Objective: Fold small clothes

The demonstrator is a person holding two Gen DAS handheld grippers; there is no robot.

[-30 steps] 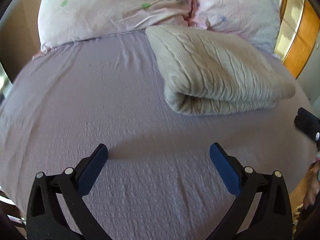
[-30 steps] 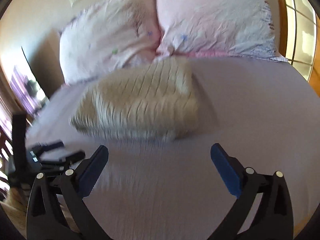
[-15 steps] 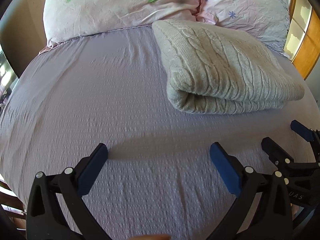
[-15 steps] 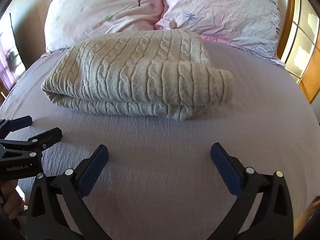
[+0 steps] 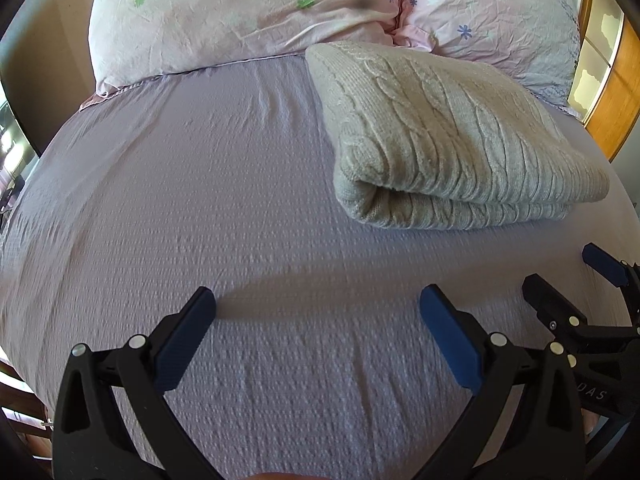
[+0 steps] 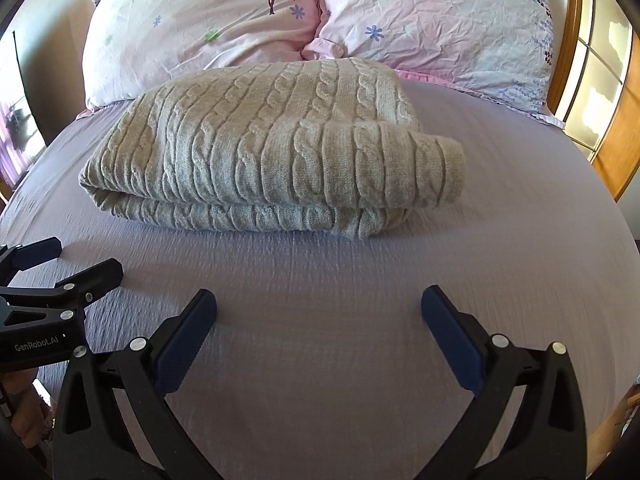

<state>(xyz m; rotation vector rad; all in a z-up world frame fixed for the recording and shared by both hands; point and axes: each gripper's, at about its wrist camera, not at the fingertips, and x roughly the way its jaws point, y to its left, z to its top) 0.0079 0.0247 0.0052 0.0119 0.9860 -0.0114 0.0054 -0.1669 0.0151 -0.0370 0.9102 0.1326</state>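
A beige cable-knit sweater lies folded into a thick bundle on the lilac bed sheet, far right in the left wrist view and centred in the right wrist view. My left gripper is open and empty above the bare sheet, short of the sweater; it also shows at the left edge of the right wrist view. My right gripper is open and empty, in front of the sweater's near folded edge; it also shows at the right edge of the left wrist view.
Two pink flowered pillows lean at the head of the bed behind the sweater. A wooden bed frame and window stand at the right. The bed's left edge drops off near dark furniture.
Both grippers moved closer to the sweater and settled side by side. The right wrist view swung from a blurred angled look to face the sweater squarely. Both stay open.
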